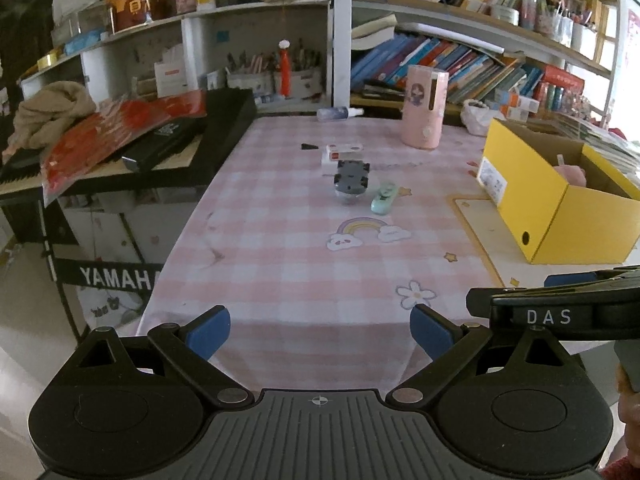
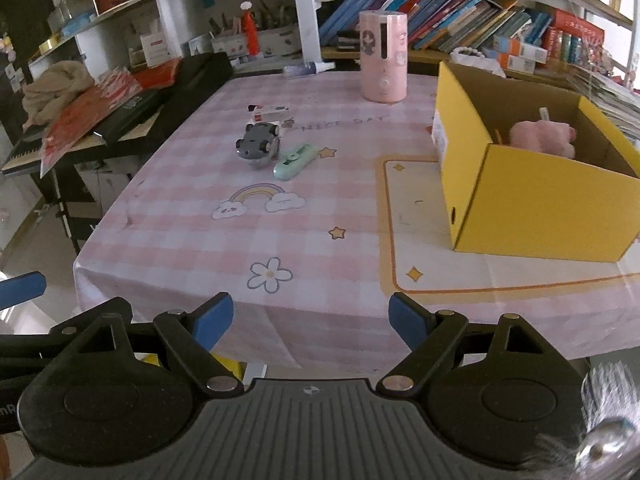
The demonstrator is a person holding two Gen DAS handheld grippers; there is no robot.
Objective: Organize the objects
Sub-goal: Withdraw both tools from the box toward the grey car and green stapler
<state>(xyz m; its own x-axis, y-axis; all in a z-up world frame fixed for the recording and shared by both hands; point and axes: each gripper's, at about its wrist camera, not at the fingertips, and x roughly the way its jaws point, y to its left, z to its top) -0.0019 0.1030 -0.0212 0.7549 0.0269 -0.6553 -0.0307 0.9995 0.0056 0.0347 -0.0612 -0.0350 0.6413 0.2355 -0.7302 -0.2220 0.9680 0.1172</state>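
Both the left tongs and the right tongs stand spread wide with nothing between their blue pads, hovering at the near edge of the desk, and each view catches only a cut-off part of the other tool at its side. Farther out, a grey toy car, a mint green gadget just beside it and a small white box lie mid-desk, the box's print too blurred to read. Only the right view looks down into the yellow box enough to show the pink plush inside; the left view shows just its top.
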